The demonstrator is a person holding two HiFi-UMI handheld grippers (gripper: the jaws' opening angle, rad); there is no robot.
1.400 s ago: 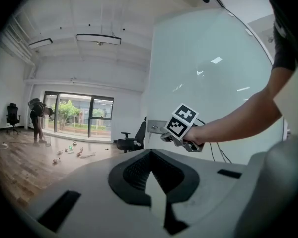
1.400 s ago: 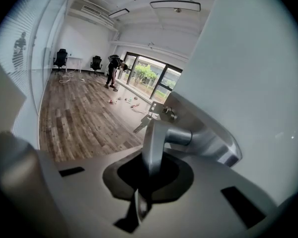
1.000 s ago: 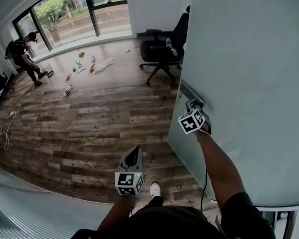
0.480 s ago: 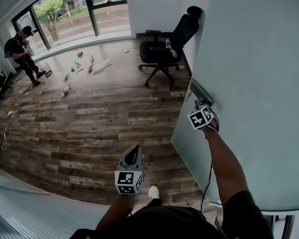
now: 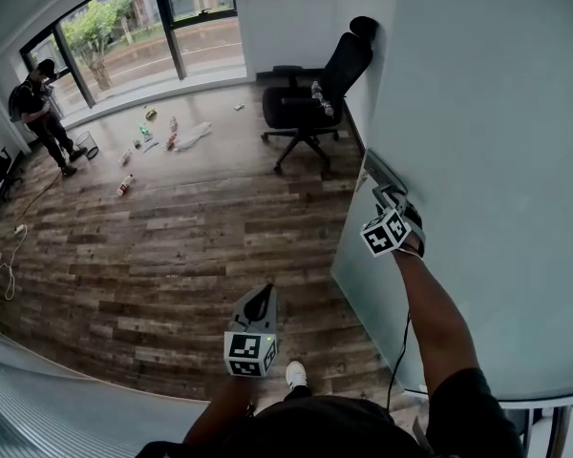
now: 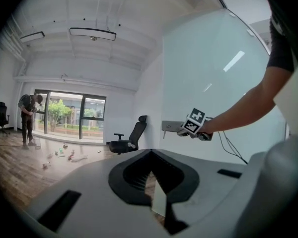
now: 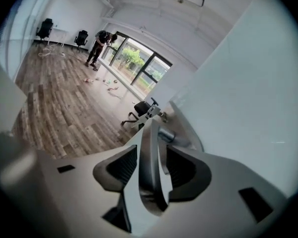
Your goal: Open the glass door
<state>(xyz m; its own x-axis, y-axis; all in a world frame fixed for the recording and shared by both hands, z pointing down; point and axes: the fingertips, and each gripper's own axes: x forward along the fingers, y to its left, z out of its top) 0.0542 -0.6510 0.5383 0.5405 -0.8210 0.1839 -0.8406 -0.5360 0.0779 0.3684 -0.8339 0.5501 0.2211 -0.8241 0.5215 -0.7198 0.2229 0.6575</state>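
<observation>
Right gripper view: the right tongs (image 7: pixel 153 152) are opening, with the silver metal lever handle (image 7: pixel 148 170) of the frosted glass door (image 7: pixel 248 83) between them. The left tongs (image 6: pixel 150 157) are closed and empty.

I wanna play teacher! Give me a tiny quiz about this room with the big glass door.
1. True or false: the black office chair lies tipped over on the floor.
2. Which hand-held gripper is at the door handle?
3. Fill in: the person far across the room stands near the big ____.

Key:
1. False, it stands upright.
2. The right hand-held gripper. Its jaws are opening, with the handle between them.
3. window
</observation>
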